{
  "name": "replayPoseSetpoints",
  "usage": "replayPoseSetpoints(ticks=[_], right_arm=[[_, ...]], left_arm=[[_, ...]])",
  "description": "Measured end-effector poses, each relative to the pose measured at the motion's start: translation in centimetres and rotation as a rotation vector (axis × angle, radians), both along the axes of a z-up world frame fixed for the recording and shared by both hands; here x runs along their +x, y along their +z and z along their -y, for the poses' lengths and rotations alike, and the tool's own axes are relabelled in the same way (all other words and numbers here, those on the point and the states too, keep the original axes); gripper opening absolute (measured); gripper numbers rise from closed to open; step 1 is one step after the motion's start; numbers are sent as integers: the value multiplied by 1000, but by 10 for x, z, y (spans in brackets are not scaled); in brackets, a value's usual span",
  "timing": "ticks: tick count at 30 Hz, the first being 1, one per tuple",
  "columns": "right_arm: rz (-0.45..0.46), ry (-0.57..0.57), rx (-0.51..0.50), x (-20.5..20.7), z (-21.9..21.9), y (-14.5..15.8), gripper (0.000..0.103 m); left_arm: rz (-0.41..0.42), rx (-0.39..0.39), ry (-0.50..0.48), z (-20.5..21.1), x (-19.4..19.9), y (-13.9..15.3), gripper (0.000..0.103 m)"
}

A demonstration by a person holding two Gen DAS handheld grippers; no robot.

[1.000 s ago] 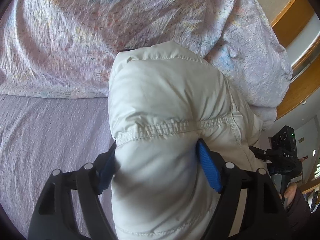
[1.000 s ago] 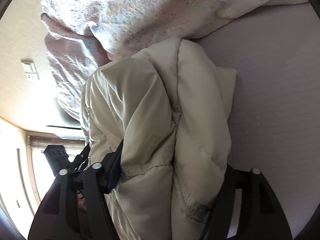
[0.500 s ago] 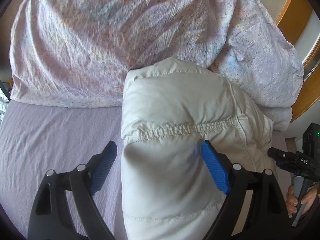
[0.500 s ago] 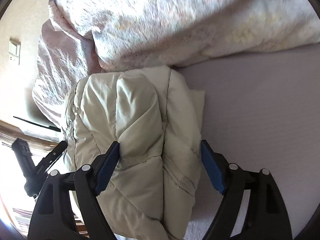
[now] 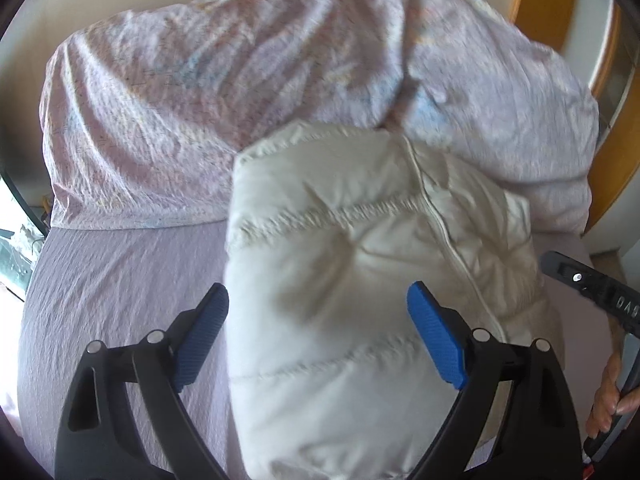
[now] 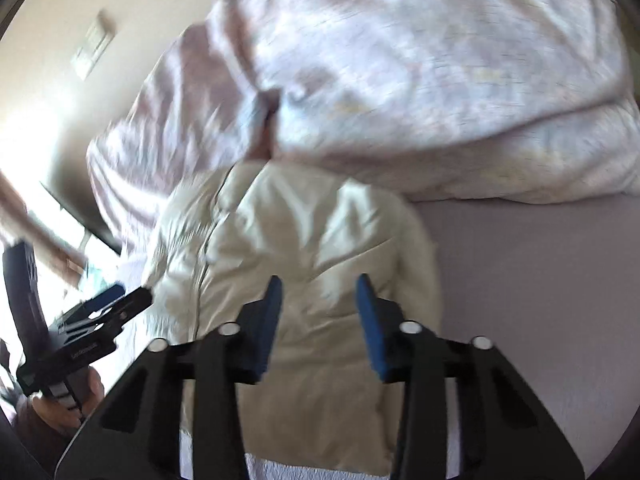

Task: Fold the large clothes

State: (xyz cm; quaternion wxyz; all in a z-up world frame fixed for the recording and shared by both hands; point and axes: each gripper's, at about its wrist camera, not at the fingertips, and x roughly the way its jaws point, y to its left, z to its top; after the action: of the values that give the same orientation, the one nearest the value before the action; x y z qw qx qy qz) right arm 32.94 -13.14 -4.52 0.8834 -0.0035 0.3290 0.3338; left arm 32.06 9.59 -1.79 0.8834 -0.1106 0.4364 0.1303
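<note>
Both grippers stood open, each in a bare hand.

The left gripper (image 5: pixel 318 332) had its blue pads (image 5: pixel 436 344) spread wide, gripping nothing. The right gripper (image 6: pixel 318 320) held its blue pads (image 6: pixel 370 320) narrower but parted. In the left wrist view, the right hand (image 5: pixel 610 392) wrapped its handle; in the right wrist view, the left hand (image 6: pixel 68 408) gripped its own.

duvet (image 5: pixel 248 92) blocks ahead, sheet (image 5: pixel 112 280) open left
</note>
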Motion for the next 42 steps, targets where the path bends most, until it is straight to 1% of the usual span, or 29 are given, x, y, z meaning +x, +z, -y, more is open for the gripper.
replayPoseSetpoints(ticks=[3,7,10,12,14,16,19,22,24,25,26,28,30,32,34,37,42], right_arm=[[-21,1,-80,3,-11,-20,36],[-50,7,-151,13,-19,-42,37],[-68,20,-160,20,-18,-50,37],[-80,23,-158,24,-21,-55,37],[-74,23,-171,27,-24,-60,37],[-64,15,-188,30,-28,-62,37],[-82,-10,-193,33,-36,-61,38],[-104,-27,-178,33,-41,-50,40],[-102,-49,-158,23,-37,-41,47],[-89,-57,-152,16,-34,-36,57],[-65,-72,-153,8,-32,-31,71],[-14,-98,-152,-11,-29,-23,85],[6,-104,-148,-27,-26,-18,87],[25,-143,-169,-43,-21,-16,99],[42,-169,-190,-58,-18,-13,101],[43,-185,-211,-75,-11,-14,102],[27,-199,-257,-101,1,-28,102]], left_arm=[[-19,13,-1,8,1,-11,91],[-41,2,14,12,2,-25,97],[-52,15,30,14,4,-32,100],[-63,9,51,12,5,-37,101],[-69,6,70,10,7,-40,101],[-71,24,83,11,8,-42,101],[-63,22,91,9,7,-41,101],[-39,-4,79,6,0,-38,101],[-17,-7,67,5,-11,-32,101],[-10,0,62,4,-14,-29,101],[0,13,55,4,-21,-26,101],[9,28,50,2,-32,-21,101],[18,16,53,-2,-46,-18,101],[16,-6,62,-6,-58,-17,101],[7,-28,66,-10,-70,-17,101],[-1,-45,78,-11,-87,-17,101],[2,-47,65,-5,-115,-12,101]])
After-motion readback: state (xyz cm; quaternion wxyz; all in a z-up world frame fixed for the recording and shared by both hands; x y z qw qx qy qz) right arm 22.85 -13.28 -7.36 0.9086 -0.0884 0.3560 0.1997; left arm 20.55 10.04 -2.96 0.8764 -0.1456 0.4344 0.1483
